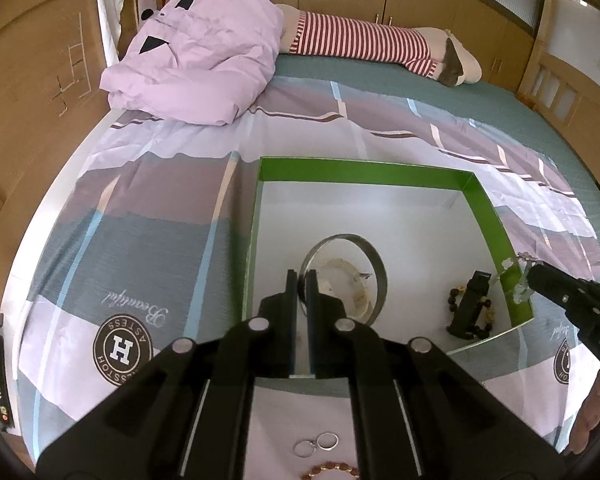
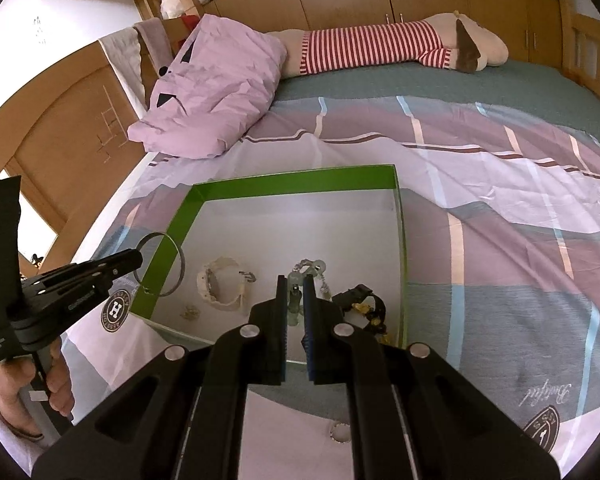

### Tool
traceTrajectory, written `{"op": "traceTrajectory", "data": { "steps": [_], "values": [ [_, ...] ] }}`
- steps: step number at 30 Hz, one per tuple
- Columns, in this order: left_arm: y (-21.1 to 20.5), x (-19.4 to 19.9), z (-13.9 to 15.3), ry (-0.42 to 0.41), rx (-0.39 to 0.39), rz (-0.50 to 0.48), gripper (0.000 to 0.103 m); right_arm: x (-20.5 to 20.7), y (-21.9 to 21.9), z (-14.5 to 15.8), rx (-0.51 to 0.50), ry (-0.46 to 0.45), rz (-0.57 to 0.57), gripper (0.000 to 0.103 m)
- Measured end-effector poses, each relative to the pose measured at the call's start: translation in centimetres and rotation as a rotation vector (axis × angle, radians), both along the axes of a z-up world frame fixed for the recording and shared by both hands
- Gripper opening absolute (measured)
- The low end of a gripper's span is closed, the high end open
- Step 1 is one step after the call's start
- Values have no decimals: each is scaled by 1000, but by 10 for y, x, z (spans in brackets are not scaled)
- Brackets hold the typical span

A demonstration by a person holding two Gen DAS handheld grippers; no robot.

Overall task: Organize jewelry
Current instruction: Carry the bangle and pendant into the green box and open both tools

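Fingers (image 1: 290, 300) pinch silver bangle (image 1: 374, 264) near "Beautiful" bedsheet (image 1: 140, 312).

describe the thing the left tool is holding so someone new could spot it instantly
Start at the green-walled box lying open on the patchwork bedspread. Over its left wall, the left tool pinches a thin silver bangle, held upright on edge. It is the largest plain metal hoop around: the white watch and dark beaded pieces lie flat inside the box instead.
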State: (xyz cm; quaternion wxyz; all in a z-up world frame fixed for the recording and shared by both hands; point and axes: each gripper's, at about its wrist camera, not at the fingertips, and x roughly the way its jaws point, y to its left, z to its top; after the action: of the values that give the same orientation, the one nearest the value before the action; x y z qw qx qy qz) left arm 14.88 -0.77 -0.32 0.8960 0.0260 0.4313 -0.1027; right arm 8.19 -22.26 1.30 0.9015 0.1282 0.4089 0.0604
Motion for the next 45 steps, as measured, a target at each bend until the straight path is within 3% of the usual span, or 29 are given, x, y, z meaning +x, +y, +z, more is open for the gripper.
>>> {"op": "traceTrajectory", "data": {
  "steps": [12, 27, 28, 31, 36, 45],
  "values": [
    [-11, -11, 1, -80, 67, 0, 4, 2, 8, -9, -11, 7, 19, 7],
    [-17, -17, -3, -104, 110, -15, 6, 3, 12, -22, -22, 45, 10, 7],
    [-17, -18, -2, -103, 107, -15, 7, 3, 11, -22, -25, 45, 8, 9],
    [-17, -19, -2, -102, 107, -16, 9, 0, 11, -18, -23, 21, -7, 36],
    [-19, -23, -1, -107, 110, -18, 17, -4, 10, -12, -17, 3, -8, 37],
    [-14, -41, -2, -76, 109, -28, 21, -21, 27, 1, -91, -28, 31, 37]
  ]
}}
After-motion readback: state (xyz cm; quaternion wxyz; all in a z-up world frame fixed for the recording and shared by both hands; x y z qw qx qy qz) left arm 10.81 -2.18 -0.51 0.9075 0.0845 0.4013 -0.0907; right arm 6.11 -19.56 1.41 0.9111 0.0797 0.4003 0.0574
